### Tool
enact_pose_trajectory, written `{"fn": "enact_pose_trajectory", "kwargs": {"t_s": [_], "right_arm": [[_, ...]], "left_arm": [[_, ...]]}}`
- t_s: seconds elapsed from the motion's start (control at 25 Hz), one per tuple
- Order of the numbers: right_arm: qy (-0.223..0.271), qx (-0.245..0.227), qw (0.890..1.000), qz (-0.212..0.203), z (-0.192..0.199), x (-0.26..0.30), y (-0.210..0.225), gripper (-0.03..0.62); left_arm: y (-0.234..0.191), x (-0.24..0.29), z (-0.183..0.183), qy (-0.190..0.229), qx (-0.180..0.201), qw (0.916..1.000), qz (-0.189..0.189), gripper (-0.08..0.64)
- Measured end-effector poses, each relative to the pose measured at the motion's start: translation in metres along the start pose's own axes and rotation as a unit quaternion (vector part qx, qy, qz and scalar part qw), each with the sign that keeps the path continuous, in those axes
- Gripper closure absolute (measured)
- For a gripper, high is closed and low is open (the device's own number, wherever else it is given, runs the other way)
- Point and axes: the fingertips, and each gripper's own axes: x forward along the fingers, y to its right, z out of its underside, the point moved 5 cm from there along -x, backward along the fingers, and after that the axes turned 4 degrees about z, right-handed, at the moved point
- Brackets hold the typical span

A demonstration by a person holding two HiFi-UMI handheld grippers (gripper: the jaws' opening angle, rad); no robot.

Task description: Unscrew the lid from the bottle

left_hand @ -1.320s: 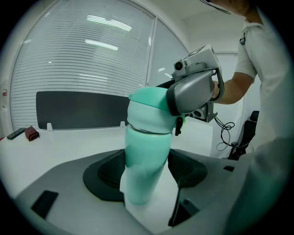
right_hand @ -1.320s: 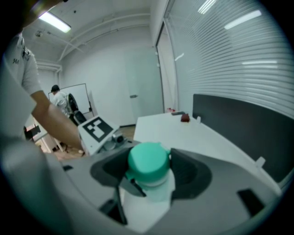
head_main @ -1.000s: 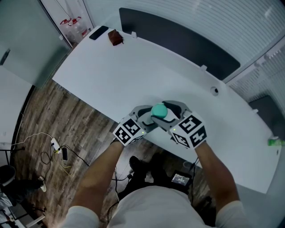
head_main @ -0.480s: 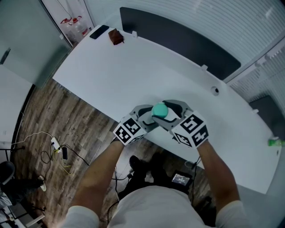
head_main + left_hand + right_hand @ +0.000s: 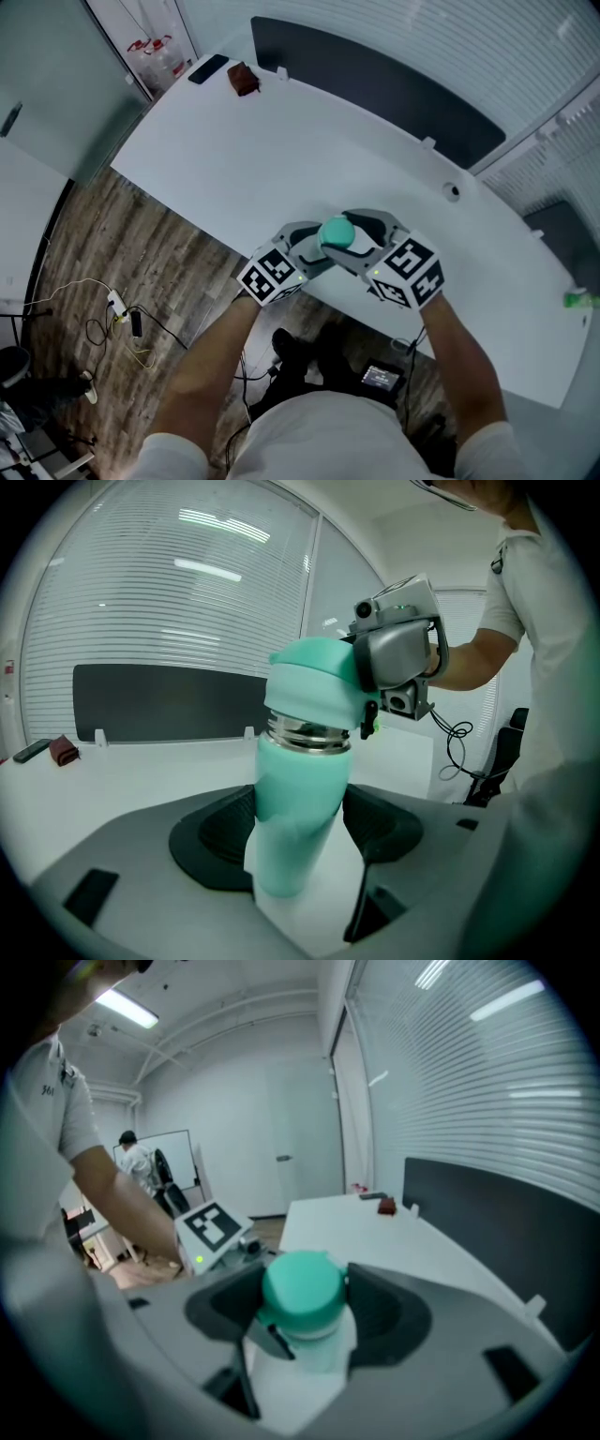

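Note:
A mint-green bottle (image 5: 295, 808) is held above the near edge of the white table (image 5: 281, 150). My left gripper (image 5: 300, 832) is shut on the bottle's body. Its green lid (image 5: 302, 1288) sits on top, over a metal neck ring (image 5: 305, 733), and my right gripper (image 5: 302, 1309) is shut on that lid from the other side. In the head view the lid (image 5: 335, 232) shows as a green disc between the left gripper (image 5: 309, 248) and the right gripper (image 5: 361, 246). The bottle's body is hidden there.
A dark phone (image 5: 207, 67) and a small brown object (image 5: 243, 79) lie at the table's far left corner. A dark panel (image 5: 375, 84) runs along the back edge. A cable hole (image 5: 453, 191) sits at right. Cables (image 5: 117, 314) lie on the wooden floor.
The right gripper's marker cube has turned and shifted slightly right and down, with the lid still held. The left gripper and bottle stay in place.

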Motion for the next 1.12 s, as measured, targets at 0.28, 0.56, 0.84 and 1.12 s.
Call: {"fn": "enact_pose_trajectory", "kwargs": {"t_s": [0.28,0.56,0.84,1.12], "right_arm": [[0.022,0.023,0.999,0.002,-0.006,-0.009,-0.001,0.296],[0.04,0.04,0.998,0.011,-0.012,-0.021,0.0,0.296],[0.046,0.045,0.998,0.02,-0.012,-0.024,0.0,0.296],[0.061,0.05,0.996,0.031,-0.019,-0.031,0.002,0.296]], "left_arm": [[0.001,0.0,0.0,-0.003,-0.006,1.0,-0.006,0.256],[0.002,-0.003,-0.006,0.007,-0.012,0.9997,-0.02,0.244],[0.004,-0.013,-0.013,0.019,-0.007,0.9995,-0.023,0.236],[0.008,-0.031,-0.025,0.043,-0.007,0.9986,-0.03,0.236]]}}
